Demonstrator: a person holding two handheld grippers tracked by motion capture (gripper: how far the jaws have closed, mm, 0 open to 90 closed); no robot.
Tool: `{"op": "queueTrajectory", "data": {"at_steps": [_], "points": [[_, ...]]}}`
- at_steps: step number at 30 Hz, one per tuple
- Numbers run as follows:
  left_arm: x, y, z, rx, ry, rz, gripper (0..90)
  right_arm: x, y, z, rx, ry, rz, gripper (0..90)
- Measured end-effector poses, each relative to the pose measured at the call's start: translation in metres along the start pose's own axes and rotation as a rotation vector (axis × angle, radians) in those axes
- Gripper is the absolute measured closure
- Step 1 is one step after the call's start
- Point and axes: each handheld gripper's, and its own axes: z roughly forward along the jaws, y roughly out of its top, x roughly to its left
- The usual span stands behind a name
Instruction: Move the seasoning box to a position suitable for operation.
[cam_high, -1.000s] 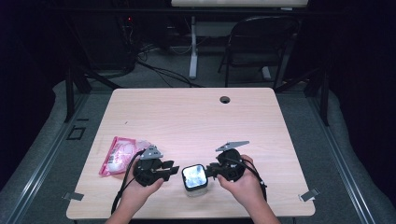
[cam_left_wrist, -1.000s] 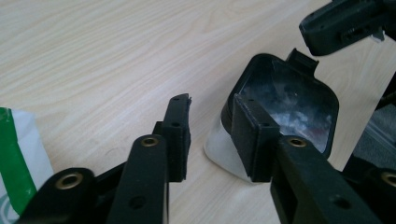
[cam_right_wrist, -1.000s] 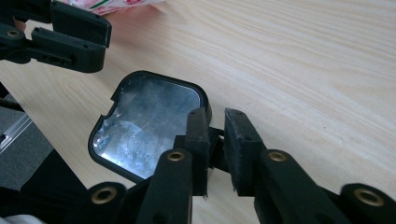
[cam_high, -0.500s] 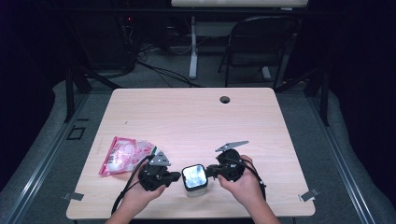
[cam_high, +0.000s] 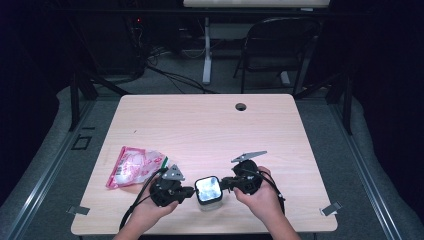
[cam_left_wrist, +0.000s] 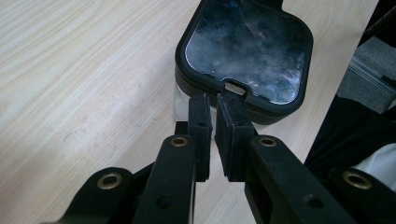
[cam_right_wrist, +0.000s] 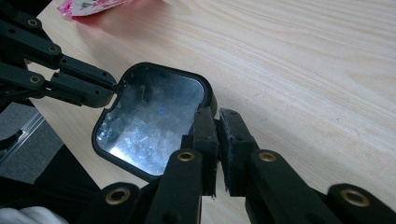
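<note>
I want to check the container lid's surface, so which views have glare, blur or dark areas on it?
High view: the lid is a bright washed-out patch, and the room beyond the table is nearly black. Left gripper view: the lid shows mottled reflections, fairly sharp; the near jaws are soft. Right gripper view: the lid is bright with glare toward its lower left.

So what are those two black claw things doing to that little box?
A person holds a gripper in each hand at a wooden table. The left gripper and right gripper meet a small clear container with a black-rimmed lid from opposite sides. Both pairs of jaws have just been closing and are nearly shut at the lid's edges. A pink packet lies nearby, untouched.
</note>
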Motion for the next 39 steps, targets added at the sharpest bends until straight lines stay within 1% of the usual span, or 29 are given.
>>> {"op": "queueTrajectory", "data": {"at_steps": [3,4,5,7,10,11,14,19,21,22,23,24,25,28,29,31,32,33,38,39], "points": [[0.0,-0.0001,0.0,0.002,-0.006,0.002,84.7,0.0002,-0.0002,-0.0001,0.0,-0.001,-0.001,86.5],[0.0,0.0002,-0.0002,0.0,-0.027,-0.002,84.7,0.0002,-0.0002,-0.0001,0.0,-0.001,-0.001,86.5],[-0.0006,0.0005,-0.0001,0.002,-0.037,0.0,84.9,0.0005,-0.0003,0.0,-0.002,-0.004,0.0,86.5],[-0.0021,0.001,0.0011,0.012,-0.015,0.007,84.9,0.0006,-0.0004,0.0,-0.002,-0.002,0.001,86.5],[-0.0015,0.0005,0.0013,0.003,-0.014,0.001,85.4,0.0007,-0.0005,-0.0001,-0.002,-0.003,0.003,86.5],[-0.0017,0.0004,0.0015,-0.003,-0.003,0.002,85.5,0.0006,-0.0006,-0.0002,-0.001,-0.001,0.0,86.5],[-0.0023,0.0006,0.0007,-0.012,0.005,0.001,85.6,0.0004,-0.0005,-0.0003,0.0,-0.001,0.003,86.5],[-0.0019,0.0012,-0.0015,-0.029,0.0,-0.009,85.1,0.0002,-0.0008,-0.0001,-0.004,0.002,0.01,86.4],[-0.0021,0.0014,-0.0019,-0.04,0.007,-0.011,84.9,-0.0003,-0.001,-0.0001,-0.006,0.004,0.013,86.4],[-0.0011,0.0018,-0.0026,-0.044,-0.006,-0.004,85.2,-0.0007,-0.0014,0.0001,-0.008,0.008,0.018,86.6],[-0.0011,0.0018,-0.0026,-0.044,-0.006,-0.004,86.0,-0.0007,-0.0014,0.0001,-0.008,0.008,0.018,86.6],[-0.0011,0.0025,-0.0024,-0.043,-0.017,-0.007,86.1,-0.0013,-0.0016,0.0004,-0.004,0.031,0.028,86.5],[-0.0013,0.0026,-0.0024,-0.042,-0.014,-0.005,86.2,-0.0013,-0.0017,0.0006,-0.004,0.034,0.03,86.5],[-0.0004,0.0024,-0.0027,-0.03,-0.013,-0.003,86.1,-0.0008,-0.002,0.0005,-0.005,0.031,0.027,86.5],[-0.0003,0.0021,-0.0025,-0.024,-0.001,-0.007,85.4,-0.0002,-0.0022,0.0009,-0.011,0.031,0.031,86.5],[0.0015,0.0013,-0.0014,0.003,0.004,-0.006,85.2,-0.0002,-0.0022,0.0005,-0.007,0.026,0.027,86.5],[0.0015,0.0013,-0.0014,0.003,0.004,-0.006,85.1,-0.0002,-0.0022,0.0005,-0.007,0.026,0.027,86.5],[0.0016,0.001,0.0005,0.015,0.004,-0.003,85.2,-0.0006,-0.0022,0.0004,-0.006,0.027,0.027,86.5],[0.0013,0.0007,0.0008,0.004,0.001,-0.003,86.4,-0.001,-0.0023,0.0005,-0.008,0.029,0.03,86.5],[0.0007,0.0006,0.0011,0.0,0.008,-0.002,86.5,-0.0011,-0.0023,0.0005,-0.008,0.029,0.031,86.5]]}}
